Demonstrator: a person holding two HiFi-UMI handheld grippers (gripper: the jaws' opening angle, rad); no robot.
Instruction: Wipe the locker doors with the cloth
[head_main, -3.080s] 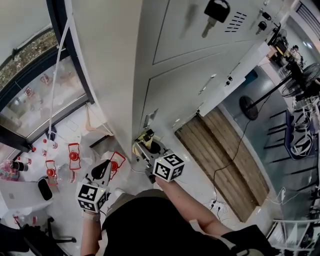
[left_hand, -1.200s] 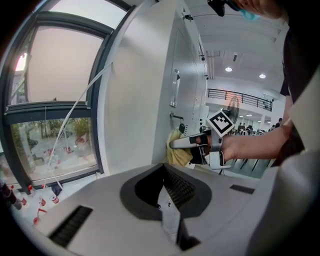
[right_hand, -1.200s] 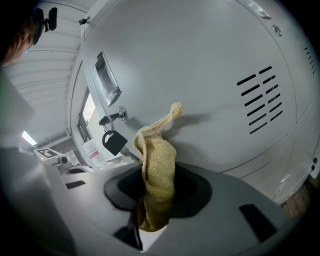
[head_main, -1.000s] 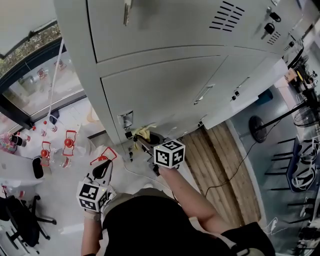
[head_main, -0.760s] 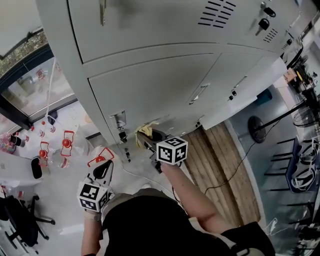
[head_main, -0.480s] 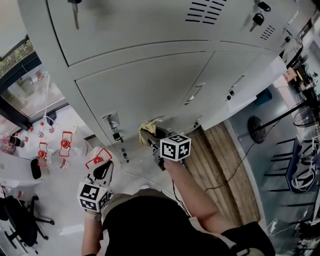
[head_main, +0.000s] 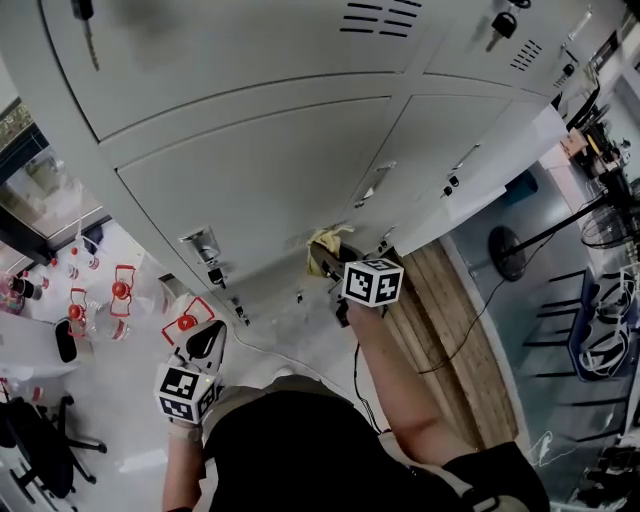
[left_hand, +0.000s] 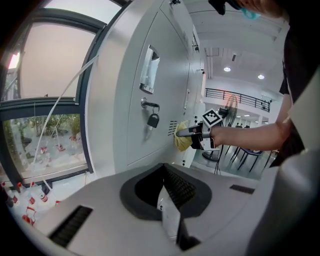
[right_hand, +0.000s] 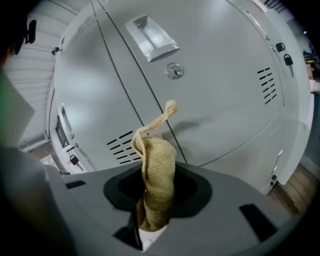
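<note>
You are holding your left gripper (head_main: 205, 340) low by your waist, its jaws pressed together on nothing. Your right gripper (head_main: 322, 262) is clamping the bunched yellow woven cloth (right_hand: 156, 165) at the seam between two grey metal locker doors (head_main: 260, 170).

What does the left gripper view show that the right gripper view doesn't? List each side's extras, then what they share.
Only the left gripper view: the window, a hanging key, the person's arm, the right gripper seen from the side, and the left gripper, shut and empty.
Only the right gripper view: a recessed handle, a round lock, and the right jaws closed on the cloth.
Both: the yellow cloth and the grey locker doors.
</note>
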